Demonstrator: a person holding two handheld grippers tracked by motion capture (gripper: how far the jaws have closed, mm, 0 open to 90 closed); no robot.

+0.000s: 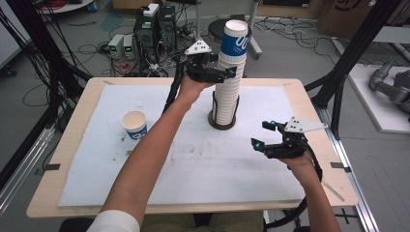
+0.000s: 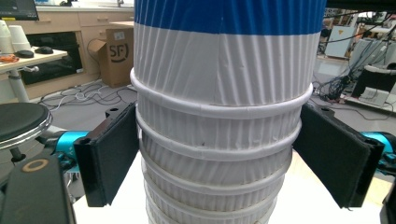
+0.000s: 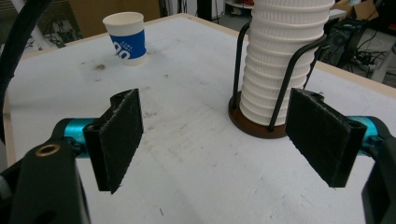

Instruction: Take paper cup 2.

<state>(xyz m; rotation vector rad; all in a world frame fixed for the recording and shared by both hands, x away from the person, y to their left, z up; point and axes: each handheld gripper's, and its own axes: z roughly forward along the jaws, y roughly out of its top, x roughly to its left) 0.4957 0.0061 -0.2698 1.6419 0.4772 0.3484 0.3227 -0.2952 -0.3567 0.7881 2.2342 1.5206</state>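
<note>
From the high view, your left gripper (image 1: 227, 72) is up at the top centre of the frame, reaching around the tall stack of paper cups (image 1: 229, 82), just below the blue-banded top cup. That stack stands in a wire holder (image 1: 223, 122) on the white mat (image 1: 193, 159) mid-table. A single cup (image 1: 134, 125) stands upright at the left of the frame, well apart from the stack. Your right gripper (image 1: 264, 136) hangs over the mat at the right, jaws spread wide with nothing between them.

In the left gripper view, the stack (image 2: 219, 121) sits dead centre between the two black pads (image 2: 114, 154). The left pad looks like it's right against the cup rims and the right one sits just off the side, though honestly I can't tell if you're actually squeezing.

In the right gripper view, the jaws stand wide apart at the bottom corners over bare mat (image 3: 196, 154). The stack in its holder (image 3: 280, 70) is at upper right, the single cup (image 3: 125, 37) at upper left.
</note>
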